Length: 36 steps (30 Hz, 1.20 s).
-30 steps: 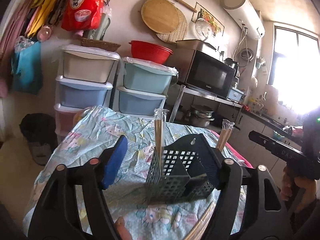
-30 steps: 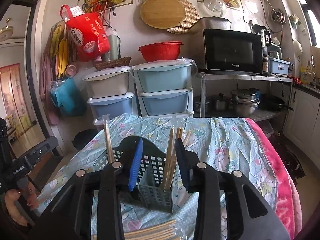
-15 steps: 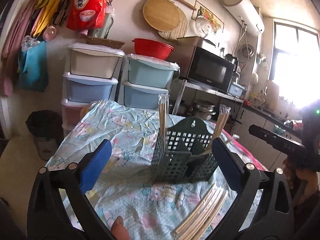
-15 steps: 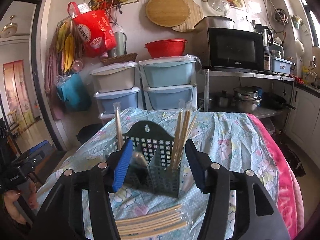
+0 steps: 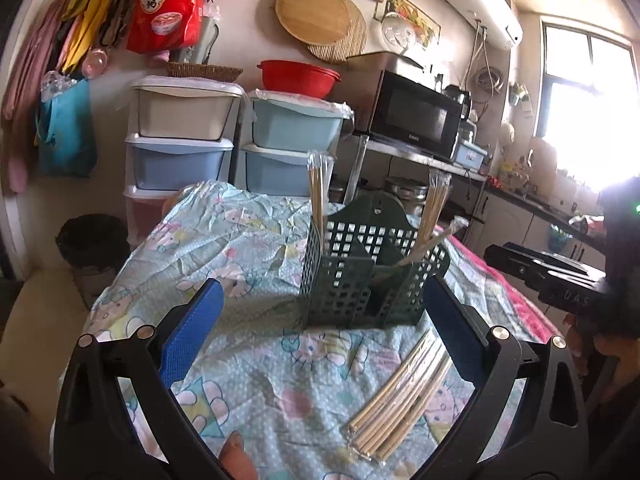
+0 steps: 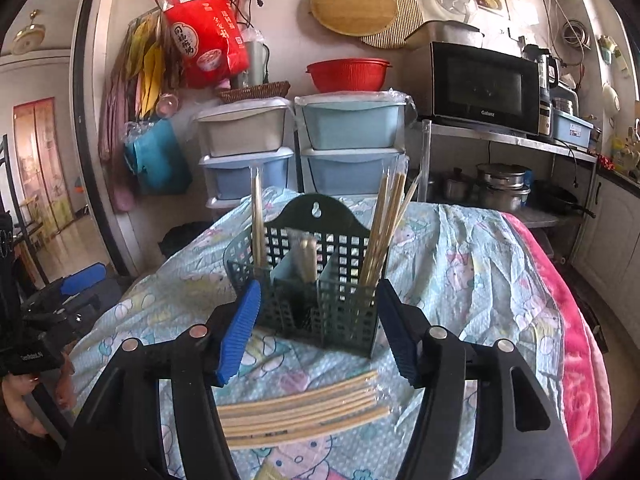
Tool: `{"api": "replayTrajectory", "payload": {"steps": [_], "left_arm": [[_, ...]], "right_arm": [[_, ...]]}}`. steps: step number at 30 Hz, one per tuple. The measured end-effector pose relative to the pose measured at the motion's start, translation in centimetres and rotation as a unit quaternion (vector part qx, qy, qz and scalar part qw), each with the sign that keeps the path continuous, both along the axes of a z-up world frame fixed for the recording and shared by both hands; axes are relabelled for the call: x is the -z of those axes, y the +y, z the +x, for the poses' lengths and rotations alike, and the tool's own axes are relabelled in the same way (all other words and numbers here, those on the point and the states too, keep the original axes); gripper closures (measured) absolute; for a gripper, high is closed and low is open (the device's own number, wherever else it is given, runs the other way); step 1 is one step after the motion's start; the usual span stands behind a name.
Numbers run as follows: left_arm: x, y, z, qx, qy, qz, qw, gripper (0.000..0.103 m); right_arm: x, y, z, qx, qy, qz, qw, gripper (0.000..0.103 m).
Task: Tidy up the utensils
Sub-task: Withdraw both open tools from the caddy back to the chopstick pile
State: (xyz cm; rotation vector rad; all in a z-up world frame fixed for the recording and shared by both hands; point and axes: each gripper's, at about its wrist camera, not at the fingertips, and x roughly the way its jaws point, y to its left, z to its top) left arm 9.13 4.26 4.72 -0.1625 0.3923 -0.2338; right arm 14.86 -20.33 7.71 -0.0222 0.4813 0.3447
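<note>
Both grippers have backed away from the dark green perforated plastic utensil caddy (image 5: 372, 276), which now stands free on the cartoon-print cloth-covered table (image 5: 224, 248). The left gripper (image 5: 320, 336) gapes fully and empty; the right gripper (image 6: 318, 328) is opening, empty, above the wrapped bamboo chopstick bundle (image 6: 300, 412), likely next. Behind are stacked plastic drawers (image 6: 352, 148) and a black microwave (image 6: 480, 84).

A utensil caddy (image 6: 316, 296) stands on a cloth-covered table (image 6: 472, 264), wrapped chopsticks (image 6: 382, 232) upright in its compartments; another wrapped bundle (image 6: 300, 412) lies before it.

Left gripper (image 5: 320, 320) jaws wide, empty; green utensil basket (image 5: 372, 276) ahead; wrapped chopstick bundle (image 5: 400, 396) flat beside right finger.
</note>
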Motion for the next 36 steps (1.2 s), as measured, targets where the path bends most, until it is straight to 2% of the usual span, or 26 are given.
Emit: {"api": "replayTrajectory", "payload": {"steps": [12,21,23,26,30,36], "left_arm": [[2.2,-0.9,-0.6,0.016,0.038,0.019,0.9990,0.011],[4.7,-1.7,-0.1,0.037,0.095,0.031,0.9943,0.011],[5.2,-1.8,0.0,0.040,0.108,0.030,0.9929,0.013],[6.0,-1.8,0.3,0.052,0.131,0.020,0.9898,0.021],[6.9,-2.2,0.5,0.060,0.150,0.029,0.9865,0.030],[7.5,-2.6,0.7,0.071,0.171,0.038,0.9820,0.036]], "right_arm": [[1.8,-0.2,-0.9,-0.001,0.020,-0.008,1.000,0.045],[3.8,-1.0,-1.1,0.005,0.052,-0.016,0.998,0.045],[4.5,-1.3,-1.2,0.008,0.061,-0.017,0.998,0.045],[5.4,-1.7,-1.2,0.014,0.074,-0.020,0.997,0.045],[6.7,-2.3,-1.1,0.022,0.092,-0.024,0.995,0.045],[8.0,-2.9,-1.0,0.029,0.110,-0.025,0.993,0.045]]}}
